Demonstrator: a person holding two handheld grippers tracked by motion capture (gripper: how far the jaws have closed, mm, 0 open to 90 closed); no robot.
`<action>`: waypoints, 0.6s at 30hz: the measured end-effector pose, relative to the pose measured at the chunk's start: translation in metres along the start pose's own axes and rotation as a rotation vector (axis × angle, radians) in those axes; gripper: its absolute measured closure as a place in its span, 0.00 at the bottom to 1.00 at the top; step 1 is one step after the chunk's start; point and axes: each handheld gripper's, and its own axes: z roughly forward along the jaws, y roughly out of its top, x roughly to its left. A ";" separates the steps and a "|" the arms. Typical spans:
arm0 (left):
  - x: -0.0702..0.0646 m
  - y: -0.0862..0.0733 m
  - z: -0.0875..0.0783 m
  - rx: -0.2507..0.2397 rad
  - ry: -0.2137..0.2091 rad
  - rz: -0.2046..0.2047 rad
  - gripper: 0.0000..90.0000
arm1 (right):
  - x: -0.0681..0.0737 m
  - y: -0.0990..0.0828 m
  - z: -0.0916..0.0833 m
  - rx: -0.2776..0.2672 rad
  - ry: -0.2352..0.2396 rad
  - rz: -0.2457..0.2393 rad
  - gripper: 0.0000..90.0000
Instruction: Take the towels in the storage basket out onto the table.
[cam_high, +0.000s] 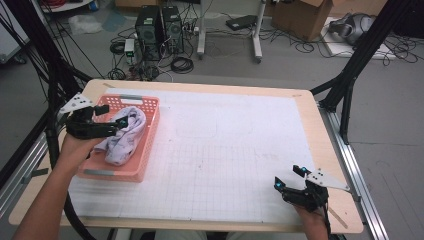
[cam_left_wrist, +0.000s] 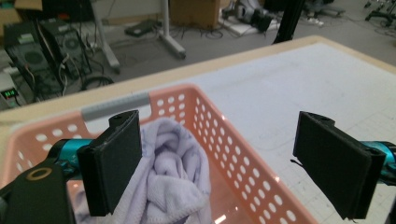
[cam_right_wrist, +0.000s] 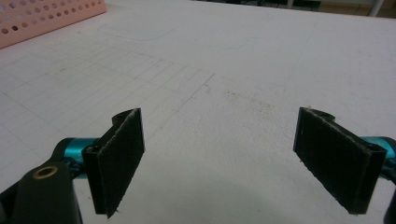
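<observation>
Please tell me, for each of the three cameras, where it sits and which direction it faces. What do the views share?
High view: above the person's side, looking forward and down at the table; both forearms and the left gripper and right gripper show.
Left gripper view: between open jaws, over the pink basket and towel.
Right gripper view: low, along open jaws, across the bare mat.
All three share the basket.

Computer towers (cam_high: 159, 31) and cardboard box (cam_high: 304, 17) beyond table (cam_high: 310, 107)

lab | computer towers (cam_high: 160, 32) | floor cables (cam_high: 182, 64) | cardboard box (cam_high: 305, 17)
</observation>
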 end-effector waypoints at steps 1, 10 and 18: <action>0.001 -0.002 0.004 0.011 0.001 -0.004 0.18 | 0.000 0.000 0.000 -0.001 0.000 -0.002 0.17; 0.008 -0.020 0.026 0.119 0.045 -0.029 0.18 | 0.000 0.000 0.000 -0.002 0.000 0.000 0.17; 0.012 -0.031 0.038 0.240 0.111 -0.027 0.18 | 0.000 0.000 0.000 0.001 -0.002 -0.002 0.17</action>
